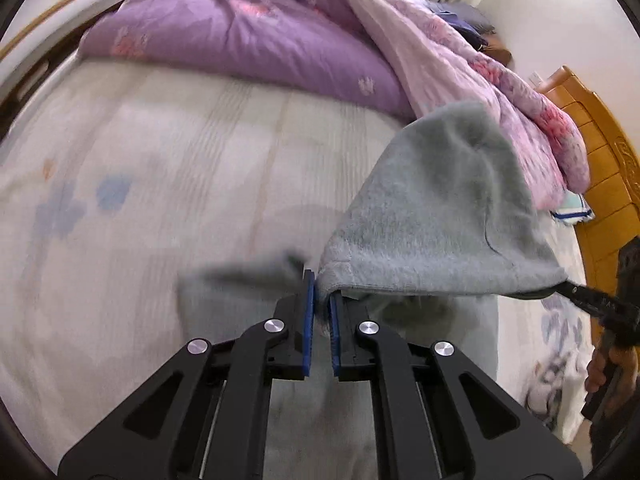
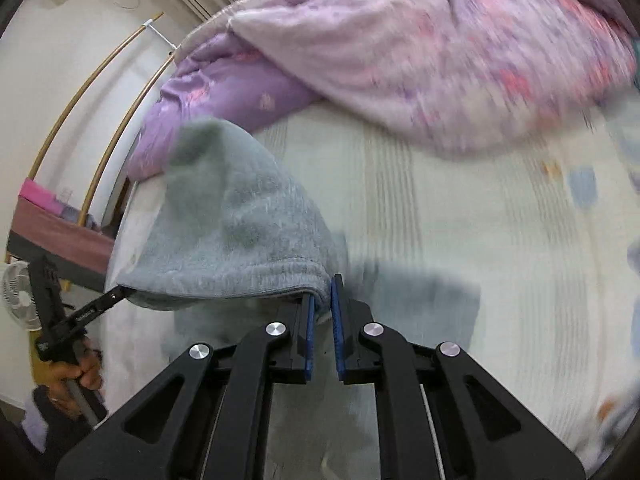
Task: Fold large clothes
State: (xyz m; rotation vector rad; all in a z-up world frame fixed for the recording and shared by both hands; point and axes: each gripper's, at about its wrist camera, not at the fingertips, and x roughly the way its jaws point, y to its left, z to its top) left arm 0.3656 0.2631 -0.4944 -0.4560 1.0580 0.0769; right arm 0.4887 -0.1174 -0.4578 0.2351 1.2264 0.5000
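Observation:
A fluffy grey-green garment (image 1: 440, 208) hangs stretched between my two grippers above the bed. My left gripper (image 1: 321, 292) is shut on one end of its ribbed hem. My right gripper (image 2: 322, 296) is shut on the other end of the hem (image 2: 224, 276). The upper part of the garment (image 2: 224, 200) is flung up and forward over the hem; the rest hangs down below the jaws. Each view shows the other gripper at the far end of the hem: the right one (image 1: 576, 294), the left one (image 2: 108, 300).
A pale patterned bed sheet (image 1: 180, 168) lies below. A purple floral quilt (image 1: 248, 36) is heaped along the far side (image 2: 440, 60). A wooden headboard (image 1: 600, 168) stands at the right. A fan (image 2: 16, 288) and a pink-topped desk (image 2: 56, 224) stand beside the bed.

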